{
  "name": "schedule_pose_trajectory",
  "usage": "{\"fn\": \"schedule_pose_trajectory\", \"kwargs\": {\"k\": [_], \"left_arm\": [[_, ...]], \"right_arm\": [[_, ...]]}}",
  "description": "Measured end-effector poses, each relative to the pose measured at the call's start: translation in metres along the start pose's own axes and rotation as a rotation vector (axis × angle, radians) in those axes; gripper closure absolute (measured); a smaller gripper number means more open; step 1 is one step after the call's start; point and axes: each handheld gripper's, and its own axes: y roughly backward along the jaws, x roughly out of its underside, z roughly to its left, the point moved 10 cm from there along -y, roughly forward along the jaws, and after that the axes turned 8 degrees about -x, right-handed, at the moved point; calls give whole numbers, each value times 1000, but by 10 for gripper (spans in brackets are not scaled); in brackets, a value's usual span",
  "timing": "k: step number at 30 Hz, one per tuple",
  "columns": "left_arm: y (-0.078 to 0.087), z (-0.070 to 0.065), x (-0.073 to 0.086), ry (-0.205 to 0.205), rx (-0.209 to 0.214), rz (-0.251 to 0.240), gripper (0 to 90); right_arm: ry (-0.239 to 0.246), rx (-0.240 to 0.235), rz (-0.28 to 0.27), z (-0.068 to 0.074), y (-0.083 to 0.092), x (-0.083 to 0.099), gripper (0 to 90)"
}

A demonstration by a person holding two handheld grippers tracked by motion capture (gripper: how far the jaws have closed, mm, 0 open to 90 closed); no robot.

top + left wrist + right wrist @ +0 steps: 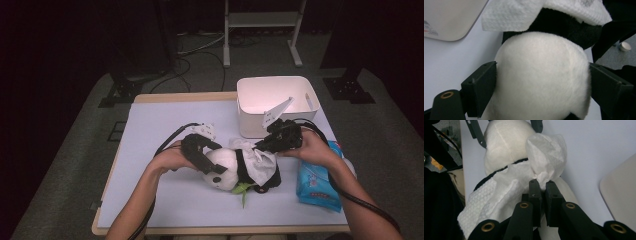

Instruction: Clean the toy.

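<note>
The surface point(165, 125) carries a white bin point(276, 102) at the back and a blue wipe pack point(317, 182) at the right, near enough for drawing sheets. Mid-surface lies the panda point(235, 167) on its side. The left claw point(206, 161) straddles its white head, jaws spread wide against the fur on both sides (likely to steady it). The right claw point(543, 185) is pressed together on a wipe point(546, 157), which drapes over the panda's body, seemingly for cleaning.
</note>
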Motion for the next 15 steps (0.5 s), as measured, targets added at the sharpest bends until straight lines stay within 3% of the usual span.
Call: {"fn": "schedule_pose_trajectory", "kwargs": {"k": [10,15], "left_arm": [[10,0,-3,48,24,-21,98],[7,-7,1,60,58,14,90]], "right_arm": [[18,-31,-11,16,-2,4,843],[44,-52,-6,27,-4,5,843]]}}
